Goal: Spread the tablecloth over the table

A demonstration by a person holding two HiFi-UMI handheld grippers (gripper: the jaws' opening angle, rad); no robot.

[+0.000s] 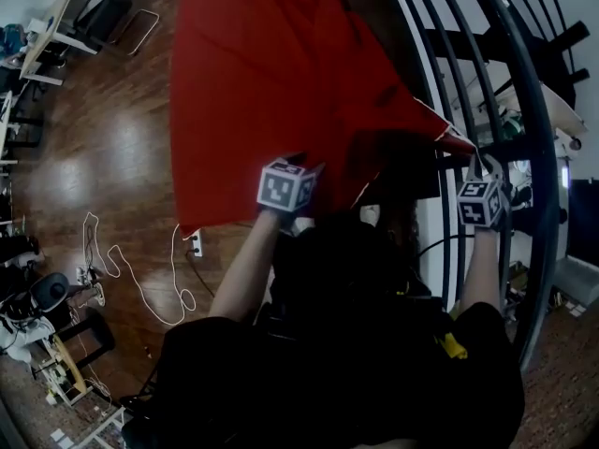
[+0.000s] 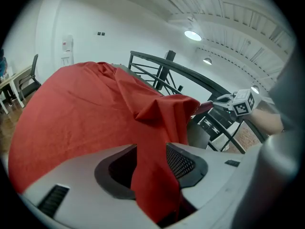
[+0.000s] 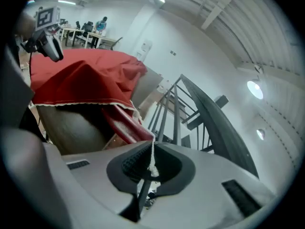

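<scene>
Head view: red tablecloth lay over most of the table, with a dark strip of bare top showing along the right edge. The near hem was lifted off the near edge, strung between the two tongs. Left gripper sat at the near edge around mid-span. Right gripper was at the near right corner, close to the black railing, with the cloth corner pulled to a point there.

Left gripper view: jaws were partway closed on a thick gathered fold of the red fabric. The pads clamped the bunch and a tail hung out below. The rest of the sheet billowed away over the tabletop.

Right gripper view: jaws were pressed nearly together, pinching just the white-trimmed hem at the corner. It was a thin bite, one or two layers. The cloth sagged between the corner and the far hand.

Handling, my read:
- The fabric looked light, limp and non-fragile. It drapes and folds on itself, so it would only go flat under tension.
- The weave looked smooth, so the thin hem pinch was the likelier grip to slip.
- Best hold points would be the hem corners, hands well apart, pulled taut, then lowered square to the table edges.
- The left grip was a wad, not a corner, so wrinkles were likely on that side.
</scene>
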